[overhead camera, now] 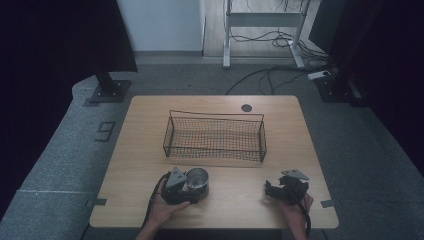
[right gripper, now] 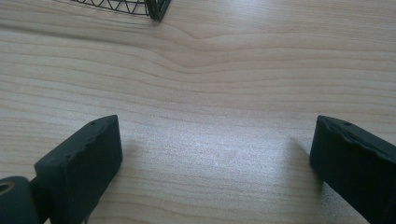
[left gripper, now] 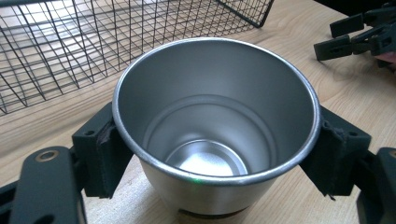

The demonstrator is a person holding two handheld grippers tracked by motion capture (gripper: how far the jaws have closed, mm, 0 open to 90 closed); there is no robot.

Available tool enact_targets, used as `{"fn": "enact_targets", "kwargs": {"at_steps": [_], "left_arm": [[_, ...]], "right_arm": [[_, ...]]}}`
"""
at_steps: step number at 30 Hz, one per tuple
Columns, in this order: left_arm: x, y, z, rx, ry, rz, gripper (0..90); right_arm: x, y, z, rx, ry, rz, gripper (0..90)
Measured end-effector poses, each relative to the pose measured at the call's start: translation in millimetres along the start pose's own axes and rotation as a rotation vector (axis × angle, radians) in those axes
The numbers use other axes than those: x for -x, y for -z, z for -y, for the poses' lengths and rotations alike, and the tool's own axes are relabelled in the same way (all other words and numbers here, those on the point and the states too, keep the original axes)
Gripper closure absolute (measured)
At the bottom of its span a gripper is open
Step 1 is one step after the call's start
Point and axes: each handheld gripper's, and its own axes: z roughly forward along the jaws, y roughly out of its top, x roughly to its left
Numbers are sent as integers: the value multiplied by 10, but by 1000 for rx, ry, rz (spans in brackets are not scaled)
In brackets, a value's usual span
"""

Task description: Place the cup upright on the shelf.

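Steel cup [left gripper: 215,126], smooth, round, tapered, upright on wood table [right gripper: 210,93], clamped between left gripper [left gripper: 215,154] pads; right gripper [right gripper: 215,158] jaws wide, empty.

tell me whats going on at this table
A person holds a gripper in each hand. The left gripper is clamped on a metal cup that stands empty on the table, just in front of a wire basket. The right gripper rests open on the wood, holding nothing.
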Motion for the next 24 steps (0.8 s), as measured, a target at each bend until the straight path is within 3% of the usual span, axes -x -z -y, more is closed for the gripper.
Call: {"fn": "enact_targets", "kwargs": {"at_steps": [24], "left_arm": [[-12, 176, -89, 39, 10, 2, 192]], "right_arm": [[0, 0, 0, 1, -1, 1, 25]]}}
